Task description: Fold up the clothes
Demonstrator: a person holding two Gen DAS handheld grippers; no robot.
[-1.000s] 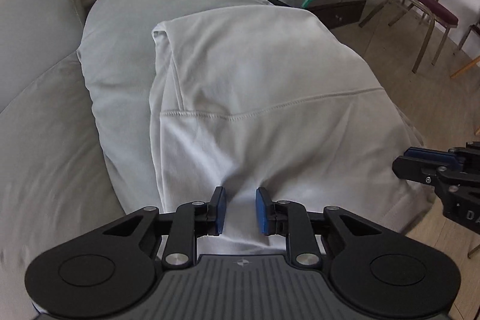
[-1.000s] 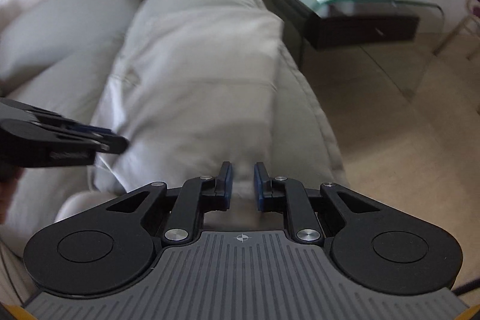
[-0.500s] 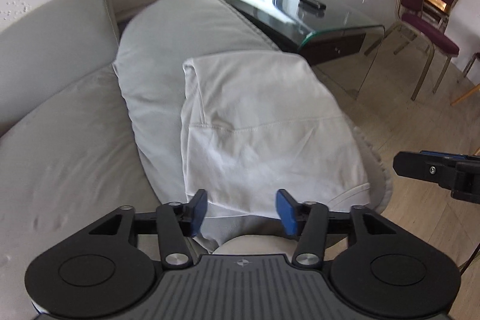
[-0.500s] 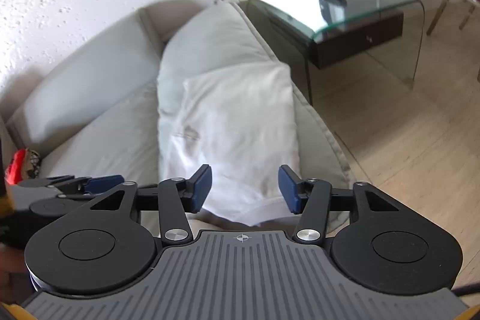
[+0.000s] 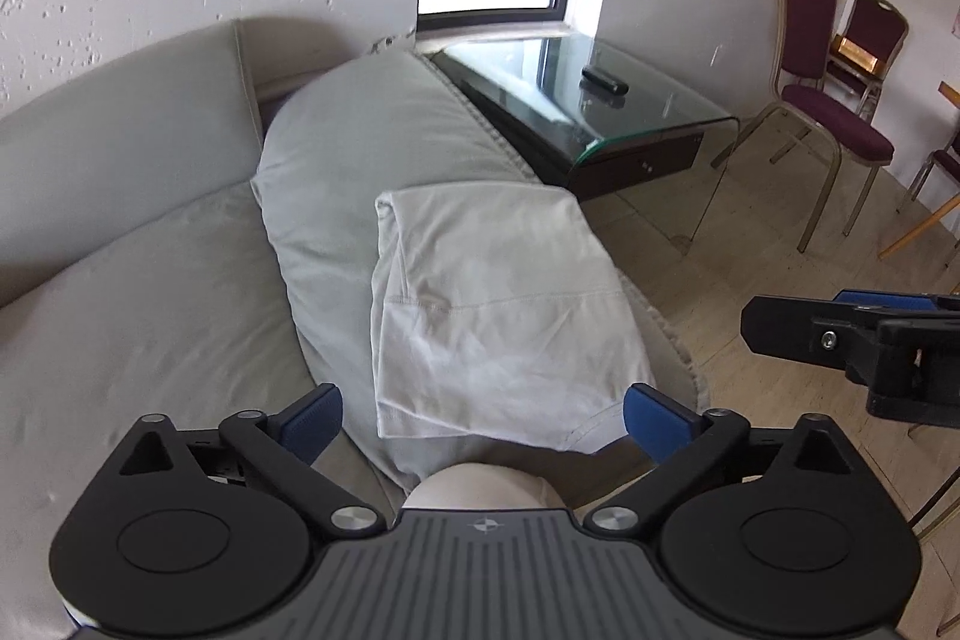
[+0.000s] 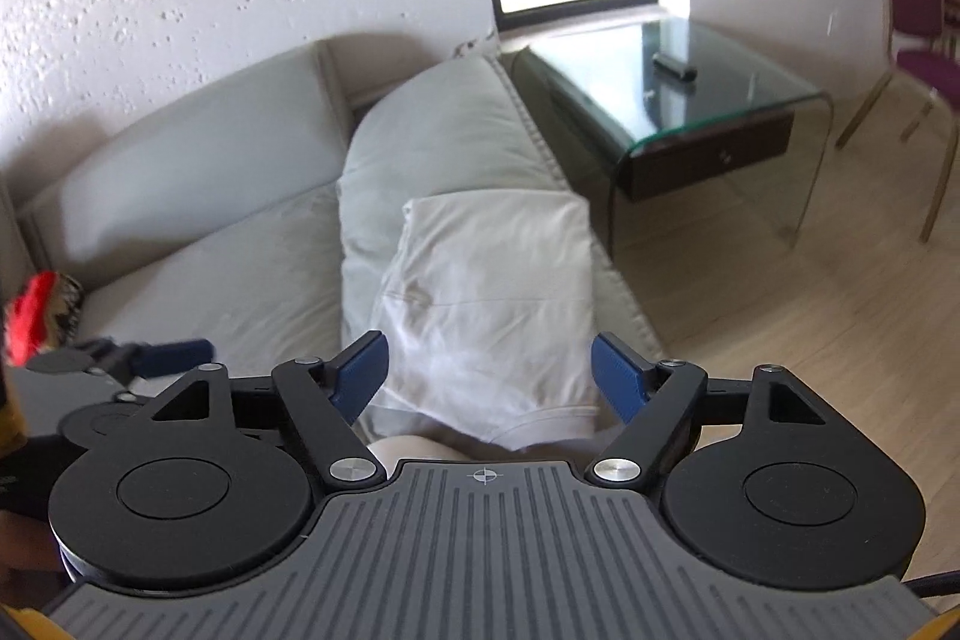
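A pale grey-white folded cotton garment point(image 5: 498, 304) lies draped over the rounded, light grey fabric arm cushion of a sofa point(image 5: 360, 148). It sits directly ahead of and below both tools, and neither touches it. Its long axis runs straight away from the tools, along the cushion's length. The nearest hem, with a curved stitched edge, hangs just beyond the fingertips, and a stitched seam crosses the cloth about halfway up. The fabric looks soft and matte, with faint creases near the close end.

The left gripper point(image 5: 483, 415) has its black arms and blue pads spread wide, holding nothing, with the garment's near hem framed between them. The right gripper point(image 6: 489, 370) is likewise spread wide and empty, with the same hem between its pads. In the left view, the right tool appears off to the right, over the pale wood floor point(image 5: 750, 256).

Both tools seem about equally near the hem. The fold looks complete, or close to it.

Beyond the cushion stands a curved glass side table point(image 5: 600, 100) with a small black remote point(image 5: 605, 80) on top.
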